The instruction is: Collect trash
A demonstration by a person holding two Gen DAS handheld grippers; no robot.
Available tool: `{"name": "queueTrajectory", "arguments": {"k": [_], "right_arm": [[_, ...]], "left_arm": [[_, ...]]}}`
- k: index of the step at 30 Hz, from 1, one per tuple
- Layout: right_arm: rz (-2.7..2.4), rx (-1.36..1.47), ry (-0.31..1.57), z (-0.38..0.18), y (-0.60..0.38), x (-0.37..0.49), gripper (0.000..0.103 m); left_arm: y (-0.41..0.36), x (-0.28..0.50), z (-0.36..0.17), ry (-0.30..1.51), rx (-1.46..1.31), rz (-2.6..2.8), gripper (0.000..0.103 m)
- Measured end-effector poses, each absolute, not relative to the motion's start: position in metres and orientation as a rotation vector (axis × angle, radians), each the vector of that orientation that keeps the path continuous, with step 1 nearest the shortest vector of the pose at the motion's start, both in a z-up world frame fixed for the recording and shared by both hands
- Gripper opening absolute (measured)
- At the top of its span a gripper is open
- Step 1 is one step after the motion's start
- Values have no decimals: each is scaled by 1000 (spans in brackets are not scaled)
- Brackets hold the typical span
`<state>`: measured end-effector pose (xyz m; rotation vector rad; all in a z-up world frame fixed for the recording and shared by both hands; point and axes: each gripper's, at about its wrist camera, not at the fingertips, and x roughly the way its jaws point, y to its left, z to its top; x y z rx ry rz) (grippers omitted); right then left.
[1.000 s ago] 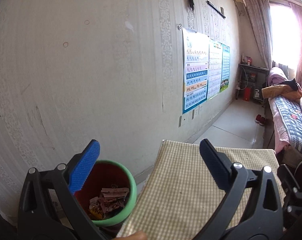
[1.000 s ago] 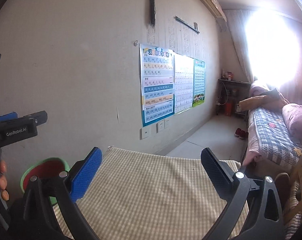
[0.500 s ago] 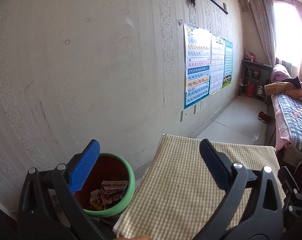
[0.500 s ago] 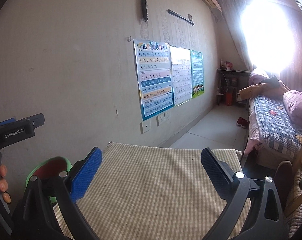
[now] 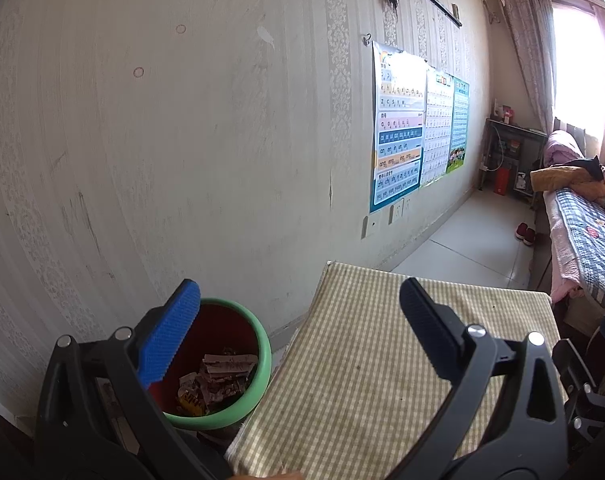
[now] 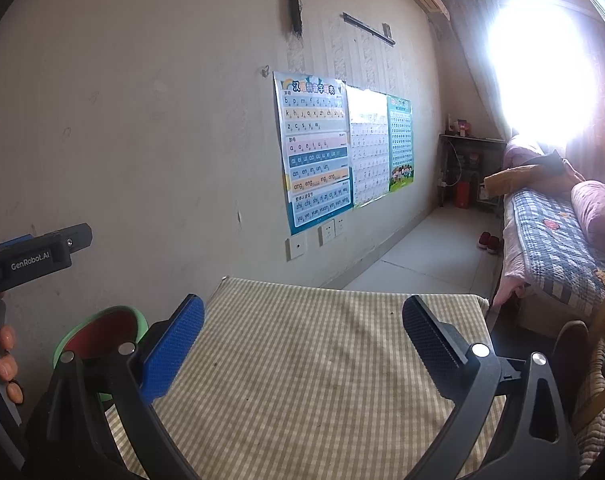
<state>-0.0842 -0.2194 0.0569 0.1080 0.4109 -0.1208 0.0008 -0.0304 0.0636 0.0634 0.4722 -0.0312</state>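
A trash bin (image 5: 238, 360) with a green rim and red inside stands on the floor between the wall and the table's left edge. Brown and yellow wrappers (image 5: 216, 380) lie in it. The bin also shows in the right wrist view (image 6: 102, 328). My left gripper (image 5: 298, 332) is open and empty, held above the bin and the table's left edge. My right gripper (image 6: 302, 340) is open and empty above the table (image 6: 302, 380), which has a beige checked cloth. No trash shows on the cloth.
The papered wall (image 5: 182, 160) runs close along the left with posters (image 5: 398, 140) and sockets. A bed (image 6: 554, 240) with a blue checked cover stands at the right. A chair (image 6: 598, 380) is at the table's right. White floor (image 5: 474, 240) lies beyond the table.
Both grippers have risen and tilted slightly, so the views shifted a little. Both stayed open and empty. The bin and its wrappers have not moved.
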Motion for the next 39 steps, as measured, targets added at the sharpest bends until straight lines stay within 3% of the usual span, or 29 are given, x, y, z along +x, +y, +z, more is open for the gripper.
{"name": "queueTrajectory", "arguments": {"k": [39], "right_arm": [[-114, 115, 472, 43, -221, -78, 96]], "left_arm": [[-24, 14, 47, 523, 56, -31, 98]]}}
